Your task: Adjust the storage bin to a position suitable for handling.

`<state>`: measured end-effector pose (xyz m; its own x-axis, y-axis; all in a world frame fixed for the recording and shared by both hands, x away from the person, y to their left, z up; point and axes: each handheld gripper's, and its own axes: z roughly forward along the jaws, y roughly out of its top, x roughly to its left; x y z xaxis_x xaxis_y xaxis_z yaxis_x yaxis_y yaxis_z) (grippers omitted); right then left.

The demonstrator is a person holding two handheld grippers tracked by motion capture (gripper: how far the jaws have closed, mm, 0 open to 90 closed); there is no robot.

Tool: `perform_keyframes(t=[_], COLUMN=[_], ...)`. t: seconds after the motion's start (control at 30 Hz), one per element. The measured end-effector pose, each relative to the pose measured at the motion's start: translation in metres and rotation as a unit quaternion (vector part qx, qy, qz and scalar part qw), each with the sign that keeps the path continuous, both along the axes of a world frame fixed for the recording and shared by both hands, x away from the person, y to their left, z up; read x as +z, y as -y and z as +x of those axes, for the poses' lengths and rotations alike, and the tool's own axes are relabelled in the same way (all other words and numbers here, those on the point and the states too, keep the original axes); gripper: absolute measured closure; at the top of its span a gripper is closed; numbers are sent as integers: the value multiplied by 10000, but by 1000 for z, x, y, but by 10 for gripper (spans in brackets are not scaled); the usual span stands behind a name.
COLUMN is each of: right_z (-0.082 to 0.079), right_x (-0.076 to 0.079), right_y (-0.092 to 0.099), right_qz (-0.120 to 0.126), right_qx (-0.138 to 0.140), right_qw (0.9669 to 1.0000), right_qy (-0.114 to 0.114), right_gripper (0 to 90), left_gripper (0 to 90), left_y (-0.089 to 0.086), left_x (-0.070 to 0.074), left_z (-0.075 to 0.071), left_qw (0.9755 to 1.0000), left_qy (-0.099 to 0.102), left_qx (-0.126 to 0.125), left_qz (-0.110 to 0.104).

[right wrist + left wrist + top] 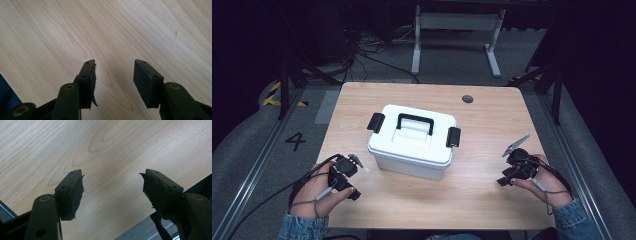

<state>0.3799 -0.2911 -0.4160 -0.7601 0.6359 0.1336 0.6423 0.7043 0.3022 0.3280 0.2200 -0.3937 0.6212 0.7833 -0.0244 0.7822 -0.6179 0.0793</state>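
Observation:
A white plastic box [412, 142] with a black handle [415, 122] and two black side latches stands shut in the middle of the wooden table [492, 125]. My left gripper [346, 176] rests near the table's front left, beside the box, held by a hand. In the left gripper view its jaws stand wide apart over bare wood, gripper [112, 187] open and holding nothing. My right gripper [518, 167] sits at the front right, away from the box. In the right gripper view the gripper [113, 75] is open over bare wood.
A dark round grommet [467, 99] marks the table's far right part. Behind the table are a white stand [457, 30] and cables on grey floor. Black frame posts stand at both sides. The table's front edge lies just below both hands.

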Motion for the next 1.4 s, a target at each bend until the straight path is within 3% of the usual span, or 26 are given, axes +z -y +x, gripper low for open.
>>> perform_keyframes(t=[0.2, 0.67, 0.93, 1.03, 1.17, 1.23, 1.4], right_z=[-1, 2, 8, 10, 15, 16, 22], right_x=[6, 17, 36, 47, 68, 71, 92], right_y=[-5, -14, -27, -33, -47, -48, -58], right_qz=[23, -8, -106, 19, 181, 186, 299], right_qx=[79, 153, 343, 382, 548, 572, 691], right_qw=[9999, 9996, 9984, 9978, 9962, 9959, 9941], right_qy=[84, 237, 434, 536, 657, 677, 784], right_gripper=[514, 507, 514, 520, 524, 524, 524], left_gripper=[335, 329, 318, 344, 336, 336, 342], left_y=[-3, -6, -7, -5, -4, -5, -9], left_x=[4, 8, 8, 6, 7, 8, 10], left_z=[-3, 0, 8, 10, 10, 10, 9], left_qw=[9999, 9999, 9998, 9998, 9999, 9999, 9998], left_qy=[115, 118, 77, -59, -10, 16, 40], left_qx=[23, 78, 175, 165, 99, 93, 172], left_qz=[22, -22, -35, -36, -81, -77, -95])
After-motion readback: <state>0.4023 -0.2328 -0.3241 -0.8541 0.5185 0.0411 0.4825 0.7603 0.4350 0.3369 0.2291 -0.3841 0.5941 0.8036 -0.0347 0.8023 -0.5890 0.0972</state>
